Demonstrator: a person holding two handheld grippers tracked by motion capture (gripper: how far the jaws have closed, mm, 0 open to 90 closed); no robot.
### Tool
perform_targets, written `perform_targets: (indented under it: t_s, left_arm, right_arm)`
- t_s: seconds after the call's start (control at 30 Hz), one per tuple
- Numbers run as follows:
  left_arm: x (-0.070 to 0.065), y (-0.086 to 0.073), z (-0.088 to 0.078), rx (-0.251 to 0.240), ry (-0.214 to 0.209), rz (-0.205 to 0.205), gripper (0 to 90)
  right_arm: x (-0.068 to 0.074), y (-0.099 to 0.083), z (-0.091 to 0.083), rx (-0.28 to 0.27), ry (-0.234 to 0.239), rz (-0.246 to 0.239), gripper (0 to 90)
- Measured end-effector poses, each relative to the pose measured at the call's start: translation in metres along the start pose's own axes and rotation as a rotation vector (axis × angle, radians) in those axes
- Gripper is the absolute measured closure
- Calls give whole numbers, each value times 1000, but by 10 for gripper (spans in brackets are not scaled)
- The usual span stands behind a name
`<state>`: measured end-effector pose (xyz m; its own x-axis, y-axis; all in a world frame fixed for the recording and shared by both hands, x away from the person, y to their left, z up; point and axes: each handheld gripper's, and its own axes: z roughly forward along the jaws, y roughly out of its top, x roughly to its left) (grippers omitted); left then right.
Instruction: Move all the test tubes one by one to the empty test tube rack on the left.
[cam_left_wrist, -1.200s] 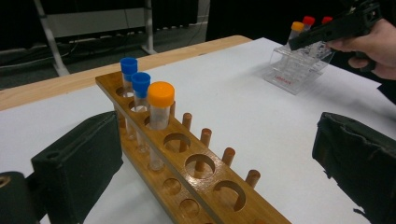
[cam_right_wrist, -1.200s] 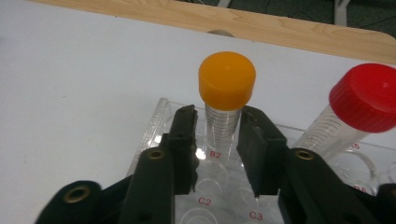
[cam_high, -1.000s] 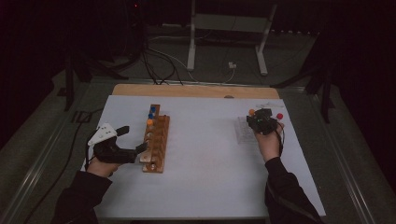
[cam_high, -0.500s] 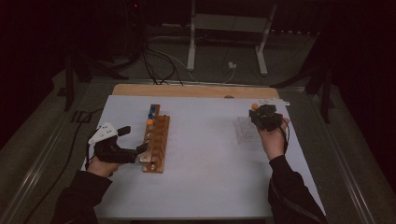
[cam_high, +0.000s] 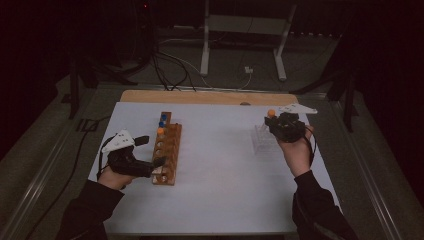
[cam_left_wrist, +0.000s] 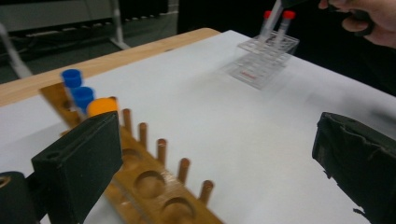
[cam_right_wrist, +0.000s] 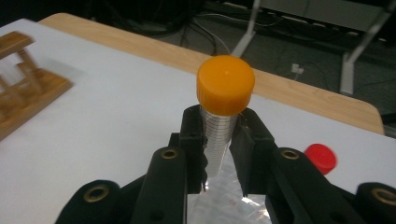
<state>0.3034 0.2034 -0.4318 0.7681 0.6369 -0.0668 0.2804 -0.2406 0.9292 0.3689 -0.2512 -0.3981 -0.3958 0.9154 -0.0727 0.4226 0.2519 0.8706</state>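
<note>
Orange-capped tube (cam_right_wrist: 225, 105) sits clamped in right claw (cam_right_wrist: 219, 140).

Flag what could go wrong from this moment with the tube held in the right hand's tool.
1. The right gripper pinches the orange-capped clear plastic tube only just below its cap, so the tube may swing or slip.
2. The clear plastic rack looks light and could tip if the tube's lower end catches it.
3. The left gripper, open beside the wooden tube rack, could nudge it.
</note>
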Motion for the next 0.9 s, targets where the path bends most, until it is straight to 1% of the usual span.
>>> perform_targets:
  t_s: [0.03,0.27,0.33,0.47,0.5,0.67,0.83,0.9]
  left_arm:
    - [-1,1,0,0,-10,1,26]
    - [-10,8,7,19,-38,23,26]
    - [-12,10,10,16,-56,14,26]
    - [-16,14,14,21,-67,23,26]
    - [-17,14,16,23,-77,23,26]
    - [-23,19,22,30,-97,38,27]
    - [-29,19,30,36,-118,47,37]
    - [-32,20,33,36,-126,48,37]
  right_arm:
    - [2,-1,-2,1,10,-4,751]
    - [20,-10,-10,8,69,-48,751]
    - [25,-13,-12,12,86,-58,751]
    - [37,-18,-16,11,122,-83,751]
    - [41,-19,-17,11,129,-87,751]
    - [56,-26,-19,16,173,-123,751]
    - [72,-31,-19,22,212,-163,751]
    - [79,-34,-19,26,229,-170,751]
